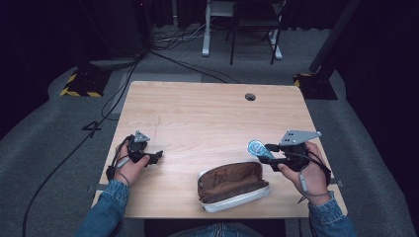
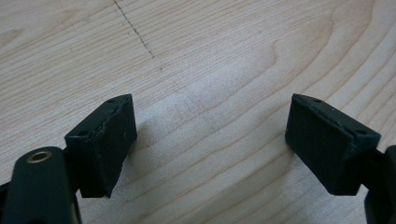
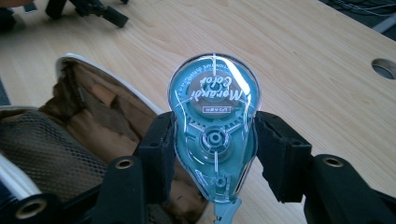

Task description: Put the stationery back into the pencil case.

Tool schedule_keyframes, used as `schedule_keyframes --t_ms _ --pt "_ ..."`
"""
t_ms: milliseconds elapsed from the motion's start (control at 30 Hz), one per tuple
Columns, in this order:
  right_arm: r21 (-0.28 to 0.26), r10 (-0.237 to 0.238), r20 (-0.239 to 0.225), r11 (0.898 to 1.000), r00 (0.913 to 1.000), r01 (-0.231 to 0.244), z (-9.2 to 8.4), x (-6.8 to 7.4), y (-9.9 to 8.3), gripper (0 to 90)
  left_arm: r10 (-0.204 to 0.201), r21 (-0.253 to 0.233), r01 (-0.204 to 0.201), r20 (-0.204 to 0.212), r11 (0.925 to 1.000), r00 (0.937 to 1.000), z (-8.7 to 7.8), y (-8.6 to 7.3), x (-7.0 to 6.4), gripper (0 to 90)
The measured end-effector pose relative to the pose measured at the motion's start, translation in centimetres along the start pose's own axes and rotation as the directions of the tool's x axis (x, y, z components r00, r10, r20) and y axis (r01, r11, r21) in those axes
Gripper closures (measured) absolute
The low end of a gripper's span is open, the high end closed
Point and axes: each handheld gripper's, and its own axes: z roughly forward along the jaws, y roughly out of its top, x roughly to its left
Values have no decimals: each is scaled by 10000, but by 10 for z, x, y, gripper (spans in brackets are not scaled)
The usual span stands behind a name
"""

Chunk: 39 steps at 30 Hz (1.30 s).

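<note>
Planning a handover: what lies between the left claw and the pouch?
Bare wood: the high view shows nothing on the table between the left claw and the pouch.

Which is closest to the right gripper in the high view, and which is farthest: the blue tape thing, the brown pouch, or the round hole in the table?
1. Blue correction tape, clamped in the right gripper.
2. Brown pouch, open, just beside it toward the table's near edge.
3. Round hole, far side of the table.
</note>
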Motion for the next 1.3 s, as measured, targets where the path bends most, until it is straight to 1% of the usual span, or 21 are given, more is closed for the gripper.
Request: schedule_keyframes --t_ms 67,100,367,567,800,1033,1100,1133,1233,1300 --pt "35 -110 -163 9999 9998 111 0 5 2 503 2 6 -2 -9 10000 10000 0 0 0 170" --pt "35 -110 -163 9999 9998 111 0 5 2 503 2 6 -2 -9 10000 10000 0 0 0 170" --pt "236 -540 -797 9981 9954 561 5 26 9 503 3 -1 -3 0 10000 10000 0 0 0 170" --pt "385 -709 -1194 9964 9903 760 10 36 11 503 -4 5 4 -1 10000 10000 0 0 0 170" --pt "643 -879 -1502 9931 9847 985 16 45 12 503 -5 12 5 -10 10000 10000 0 0 0 170" --pt "984 -1025 -1890 9875 9766 1227 22 52 12 502 2 -2 -2 -2 10000 10000 0 0 0 170" --pt "1063 -1157 -1988 9846 9732 1388 24 53 12 503 0 1 0 -2 10000 10000 0 0 0 169" --pt "1063 -1157 -1988 9846 9732 1388 24 53 12 503 -7 8 7 -1 10000 10000 0 0 0 169" --pt "1289 -1296 -2237 9785 9660 1612 28 56 11 502 -31 4 31 4 10000 10000 0 0 0 170" --pt "1425 -1386 -2390 9740 9611 1759 31 58 11 503 23 13 -23 -7 10000 10000 0 0 0 169"
